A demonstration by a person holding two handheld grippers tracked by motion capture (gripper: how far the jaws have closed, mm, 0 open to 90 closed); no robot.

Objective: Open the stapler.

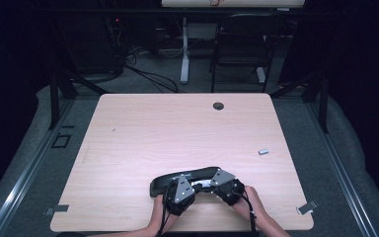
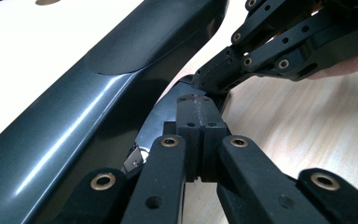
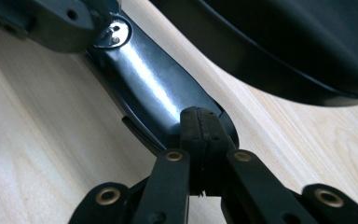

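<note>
Folding step on the black glasses: both tools pinching one temple arm; next, swinging it inward.

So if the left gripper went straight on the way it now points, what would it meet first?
Most likely the right gripper: its black jaw tips sit just beyond the left gripper, whose jaws stand shut over a glossy black strip beside the long black case. Depth is hard to judge; they may already touch.

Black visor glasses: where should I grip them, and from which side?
Grip the thin temple arm, coming from the table's near edge. It lies along that side, slim enough for the jaws; the glossy curved front looks too broad.
</note>
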